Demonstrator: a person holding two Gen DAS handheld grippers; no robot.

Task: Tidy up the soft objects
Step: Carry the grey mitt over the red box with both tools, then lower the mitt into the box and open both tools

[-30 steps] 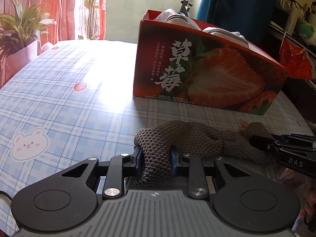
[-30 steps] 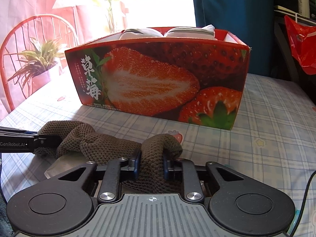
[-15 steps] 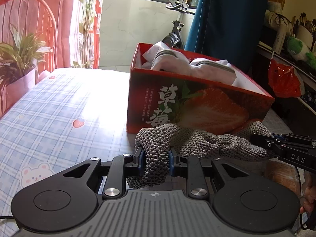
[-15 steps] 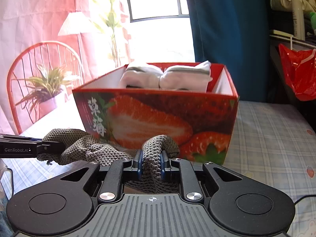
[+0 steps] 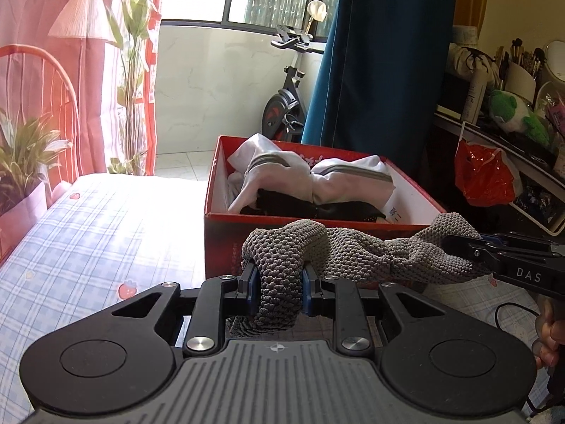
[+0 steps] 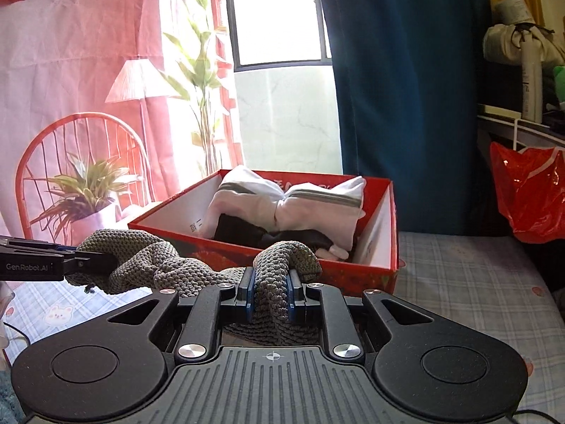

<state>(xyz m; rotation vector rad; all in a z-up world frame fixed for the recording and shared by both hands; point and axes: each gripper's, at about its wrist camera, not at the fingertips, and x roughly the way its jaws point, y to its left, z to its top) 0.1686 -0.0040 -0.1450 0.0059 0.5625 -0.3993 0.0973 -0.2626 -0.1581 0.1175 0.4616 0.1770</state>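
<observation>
Just short of the red strawberry box (image 5: 282,233) we hold the grey knitted cloth (image 5: 356,251) slung between left tool (image 5: 277,279) and right tool (image 6: 270,291) — both clamped on bunched ends — and its sagging middle could snag the near rim.

Grey-brown knit cloth (image 5: 356,252); red box (image 5: 226,247); blue-checked tablecloth (image 5: 99,233).

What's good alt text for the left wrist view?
The left gripper clamps one end of a grey-brown knitted cloth, the right gripper pinching the other end, in front of an open red box holding folded white and dark garments. Below is a checked blue tablecloth.
</observation>
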